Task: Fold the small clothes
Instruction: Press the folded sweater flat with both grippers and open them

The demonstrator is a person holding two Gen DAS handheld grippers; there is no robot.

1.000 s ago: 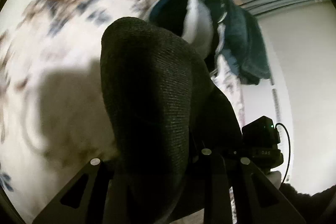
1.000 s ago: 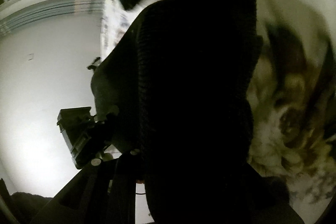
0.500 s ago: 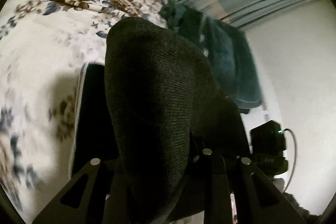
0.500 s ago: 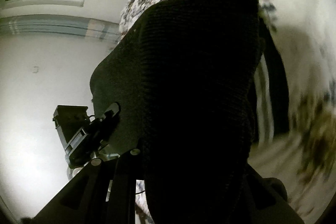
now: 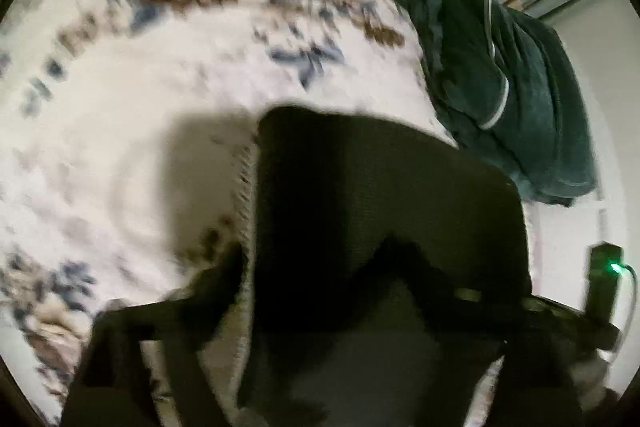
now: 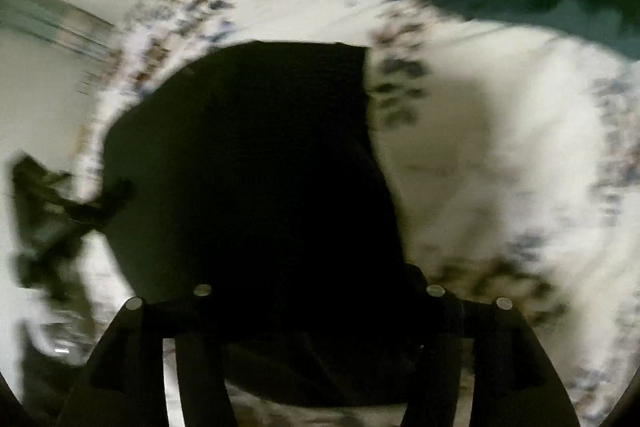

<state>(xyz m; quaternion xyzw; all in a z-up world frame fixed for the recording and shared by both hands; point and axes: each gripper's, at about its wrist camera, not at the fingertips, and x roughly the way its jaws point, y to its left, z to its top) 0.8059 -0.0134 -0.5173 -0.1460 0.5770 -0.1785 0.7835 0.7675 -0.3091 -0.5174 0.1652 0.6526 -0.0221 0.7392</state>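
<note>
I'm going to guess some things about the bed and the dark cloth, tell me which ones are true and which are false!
1. The bedsheet is white with brown and blue flowers. True.
2. The dark knitted cloth is bright red. False: it is black or very dark.
3. A dark green towel-like cloth lies by the bed's edge. True.
4. The left gripper has its jaws squeezed shut. False: they have just been opening and stand wide, with the knitted cloth between them.
5. A small green light glows at the right in the left wrist view. True.
</note>
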